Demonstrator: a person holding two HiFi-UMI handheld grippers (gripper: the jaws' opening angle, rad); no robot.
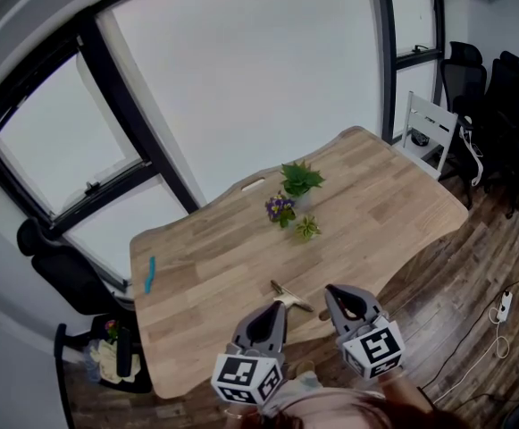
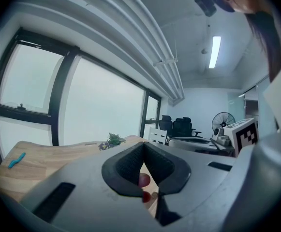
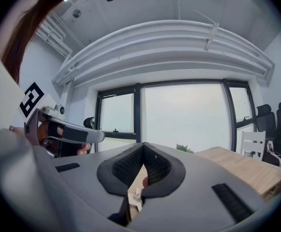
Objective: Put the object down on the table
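A small object with a tan handle and a metal head (image 1: pixel 291 296) lies on the wooden table (image 1: pixel 366 213) near its front edge. My left gripper (image 1: pixel 282 306) hovers just behind it with its jaws together; whether the tip touches the object I cannot tell. In the left gripper view the gripper (image 2: pixel 143 146) is shut with nothing between the pads. My right gripper (image 1: pixel 330 291) is a little to the right of the object, apart from it. It (image 3: pixel 143 148) is shut and empty in the right gripper view.
Three small potted plants (image 1: pixel 295 200) stand mid-table. A blue item (image 1: pixel 149 275) lies near the left edge. A white chair (image 1: pixel 429 132) and black office chairs (image 1: pixel 500 105) stand at the far right, another black chair (image 1: pixel 62 275) at the left. Large windows run behind the table.
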